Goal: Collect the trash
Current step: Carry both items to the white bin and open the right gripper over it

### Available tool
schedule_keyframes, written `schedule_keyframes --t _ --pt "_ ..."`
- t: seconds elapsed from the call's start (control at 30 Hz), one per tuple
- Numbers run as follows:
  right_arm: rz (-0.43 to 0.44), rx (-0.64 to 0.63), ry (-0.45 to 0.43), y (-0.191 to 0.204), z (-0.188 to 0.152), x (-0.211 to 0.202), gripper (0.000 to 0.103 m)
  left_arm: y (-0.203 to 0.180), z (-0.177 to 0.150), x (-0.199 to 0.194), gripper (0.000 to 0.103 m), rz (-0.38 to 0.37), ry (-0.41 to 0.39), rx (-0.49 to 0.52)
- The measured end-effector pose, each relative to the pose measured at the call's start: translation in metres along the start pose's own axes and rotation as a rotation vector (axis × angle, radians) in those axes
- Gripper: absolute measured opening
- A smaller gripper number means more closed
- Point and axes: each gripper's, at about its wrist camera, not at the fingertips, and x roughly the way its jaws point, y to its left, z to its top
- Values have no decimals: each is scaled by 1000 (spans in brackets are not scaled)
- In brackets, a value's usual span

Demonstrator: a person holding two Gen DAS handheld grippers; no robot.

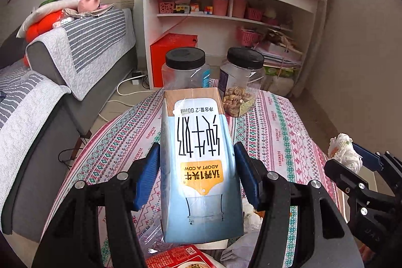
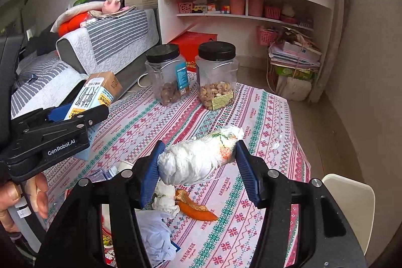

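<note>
My left gripper (image 1: pixel 197 162) is shut on a blue and white milk carton (image 1: pixel 198 157), held upside down above the table; the right wrist view shows the same carton (image 2: pixel 93 94) at the left edge. My right gripper (image 2: pixel 199 160) is shut on a crumpled white tissue wad (image 2: pixel 198 157) with orange and green stains, lifted off the table; in the left wrist view that wad (image 1: pixel 345 150) sits at the far right. Below it lie an orange peel (image 2: pixel 196 209), more crumpled tissue (image 2: pixel 164 197) and a white plastic scrap (image 2: pixel 155 235).
Two clear jars with black lids, one (image 2: pixel 167 74) and the other (image 2: pixel 217 74), stand at the table's far side on a patterned cloth (image 2: pixel 263 132). A red food packet (image 1: pixel 178 256) lies near me. A striped sofa (image 1: pixel 83 49) is left, white shelves (image 1: pixel 226 4) behind, a white chair (image 2: pixel 351 202) right.
</note>
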Motion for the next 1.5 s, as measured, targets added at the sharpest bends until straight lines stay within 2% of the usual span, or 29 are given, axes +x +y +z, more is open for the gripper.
schedule_keyframes --t 0.27,0.73,1.03,1.23,1.33,1.4,1.5 --pt "-28 25 -31 -19 -3 -20 54 -24 -4 -11 58 -21 -34 6" --pt "-114 102 -56 -68 -13 -54 54 -72 -13 -20 58 -79 -24 25" --pt "-226 203 -31 -124 -27 -74 55 -112 -16 -24 58 -126 -8 70" --pt "-316 322 -3 -175 -40 -87 57 -146 -20 -27 58 -169 2 110" --pt "-380 379 5 -199 -47 -97 64 -165 -23 -29 58 -189 4 132" --pt "-429 413 -3 -212 -53 -107 75 -180 -24 -30 58 -205 7 149" --pt "-489 452 -23 -229 -61 -124 83 -204 -27 -30 58 -238 22 171"
